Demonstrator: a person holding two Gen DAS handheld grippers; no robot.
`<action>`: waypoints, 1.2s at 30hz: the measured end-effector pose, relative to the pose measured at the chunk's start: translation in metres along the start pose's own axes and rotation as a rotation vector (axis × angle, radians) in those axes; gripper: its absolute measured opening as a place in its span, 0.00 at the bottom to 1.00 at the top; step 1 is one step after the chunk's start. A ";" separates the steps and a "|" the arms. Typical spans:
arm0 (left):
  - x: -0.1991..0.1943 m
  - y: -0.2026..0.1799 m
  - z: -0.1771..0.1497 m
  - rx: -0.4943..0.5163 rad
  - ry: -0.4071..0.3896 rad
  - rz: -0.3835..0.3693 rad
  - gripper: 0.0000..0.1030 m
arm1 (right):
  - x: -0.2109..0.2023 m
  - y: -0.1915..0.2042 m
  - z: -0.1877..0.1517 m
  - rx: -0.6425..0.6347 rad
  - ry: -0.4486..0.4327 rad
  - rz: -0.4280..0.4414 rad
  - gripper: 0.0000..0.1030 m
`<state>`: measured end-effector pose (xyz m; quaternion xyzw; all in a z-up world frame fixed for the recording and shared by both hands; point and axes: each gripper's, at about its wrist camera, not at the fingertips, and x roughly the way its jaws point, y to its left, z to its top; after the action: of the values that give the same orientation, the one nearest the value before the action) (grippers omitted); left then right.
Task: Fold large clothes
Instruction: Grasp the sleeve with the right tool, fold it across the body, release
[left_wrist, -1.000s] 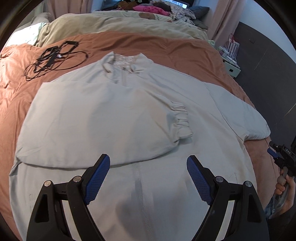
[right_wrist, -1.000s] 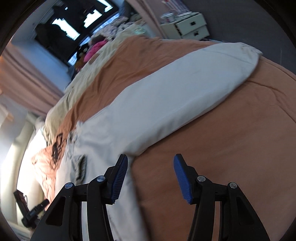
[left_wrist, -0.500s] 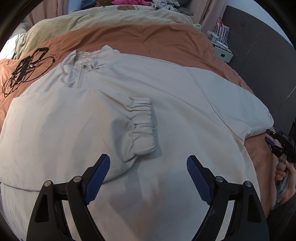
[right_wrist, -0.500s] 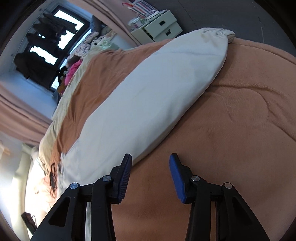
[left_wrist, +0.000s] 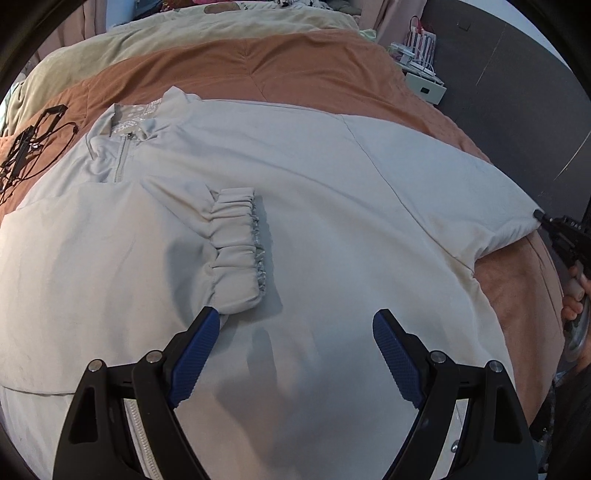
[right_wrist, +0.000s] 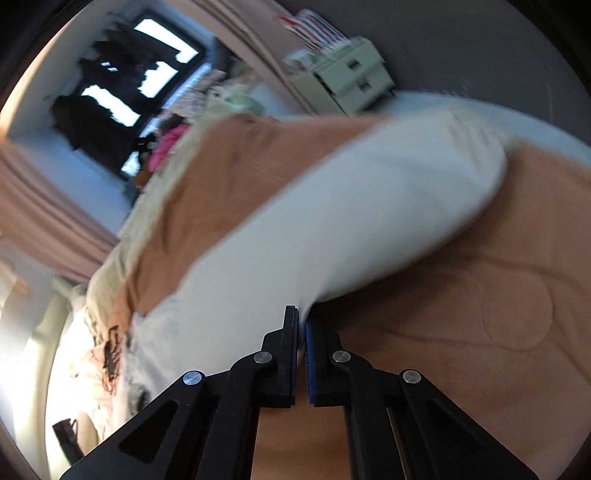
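The bed (left_wrist: 295, 66) filled nearly the whole view, covered with a rust-orange blanket (left_wrist: 280, 74), and a beige blanket (left_wrist: 177, 31) lay at its far end. The landmark here was the pale grey jacket (left_wrist: 314, 206), which was spread flat on the orange blanket with its front up. Its collar (left_wrist: 140, 118) pointed to the far end of the bed, and a short zipper (left_wrist: 120, 162) ran down from it. One sleeve (left_wrist: 103, 266) was folded across the chest of the jacket, and its gathered elastic cuff (left_wrist: 236, 247) rested near the middle of the jacket body. The other sleeve (left_wrist: 454, 192) lay stretched out sideways from the jacket, over the orange blanket toward the edge of the bed. Beyond this stretched sleeve, past the corner of the bed, stood a small white drawer unit (right_wrist: 351, 85). On the other side of the jacket, beside the collar, a bundle of black cables (left_wrist: 29, 147) lay on the blanket. The left tongs (left_wrist: 295, 354) hovered over the lower middle of the jacket with the blue pads wide apart and nothing between them; one pad was just beside the cuff. The right tongs (right_wrist: 301, 328) were closed on the lower edge of the stretched sleeve, with the cloth pinched between the pads. A hand (left_wrist: 576, 291) held these tongs just beyond the end of that sleeve.
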<state>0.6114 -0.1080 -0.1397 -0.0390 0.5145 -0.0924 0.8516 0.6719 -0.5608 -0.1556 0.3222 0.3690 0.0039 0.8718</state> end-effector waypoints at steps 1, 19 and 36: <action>-0.003 0.002 0.000 -0.004 -0.003 -0.002 0.84 | -0.007 0.011 0.003 -0.025 -0.009 0.005 0.05; -0.108 0.101 -0.021 -0.089 -0.115 0.056 0.84 | -0.044 0.246 -0.032 -0.358 -0.007 0.177 0.05; -0.125 0.206 -0.079 -0.233 -0.112 0.074 0.84 | 0.063 0.343 -0.194 -0.543 0.312 0.208 0.06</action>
<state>0.5087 0.1211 -0.1009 -0.1237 0.4744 0.0015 0.8716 0.6715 -0.1659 -0.1030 0.1095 0.4488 0.2405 0.8537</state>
